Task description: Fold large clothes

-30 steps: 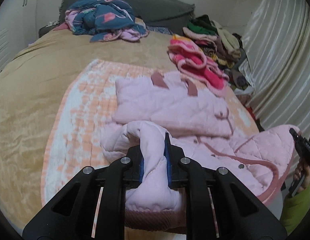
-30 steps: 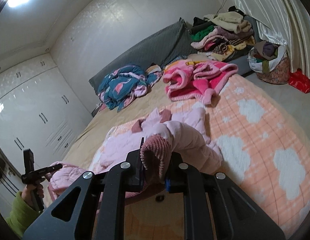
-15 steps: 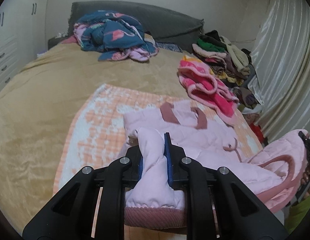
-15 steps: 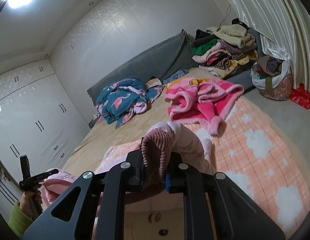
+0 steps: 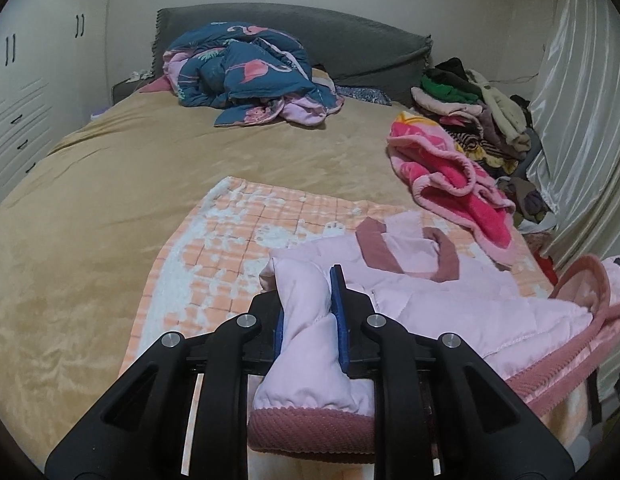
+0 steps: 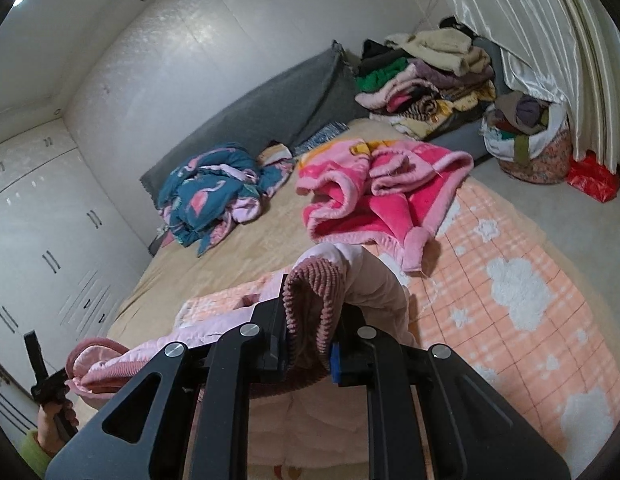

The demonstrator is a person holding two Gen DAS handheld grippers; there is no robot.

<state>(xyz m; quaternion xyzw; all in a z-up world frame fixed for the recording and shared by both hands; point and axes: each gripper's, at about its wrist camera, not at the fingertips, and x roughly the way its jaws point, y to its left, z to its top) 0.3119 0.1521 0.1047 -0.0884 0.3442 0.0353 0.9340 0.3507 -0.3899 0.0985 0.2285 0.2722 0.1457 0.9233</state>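
A pale pink quilted jacket point(image 5: 430, 296) with dusty-rose ribbed trim lies on an orange-checked blanket point(image 5: 229, 240) at the near end of the bed. My left gripper point(image 5: 307, 296) is shut on one sleeve just above its ribbed cuff point(image 5: 310, 428). In the right wrist view my right gripper point(image 6: 310, 320) is shut on the other sleeve's ribbed cuff point(image 6: 314, 292), with the sleeve point(image 6: 374, 280) arching past it. The jacket's trimmed edge point(image 6: 121, 360) hangs lifted between the two grippers. The left gripper point(image 6: 37, 376), held by a hand in a green sleeve, shows at the far left.
A tan bedcover point(image 5: 109, 200) carries a blue flamingo quilt point(image 5: 249, 76), a crumpled pink blanket point(image 5: 450, 176) and a stack of clothes point(image 5: 470, 108). A curtain point(image 5: 582, 120), a laundry basket point(image 6: 526, 140) and a red bag point(image 6: 590, 176) stand to the right. White wardrobes point(image 6: 41, 240) line the left.
Both grippers have moved toward the head of the bed, still gripping the sleeves. The jacket's near half has lifted off the blanket and travelled forward over the rest.
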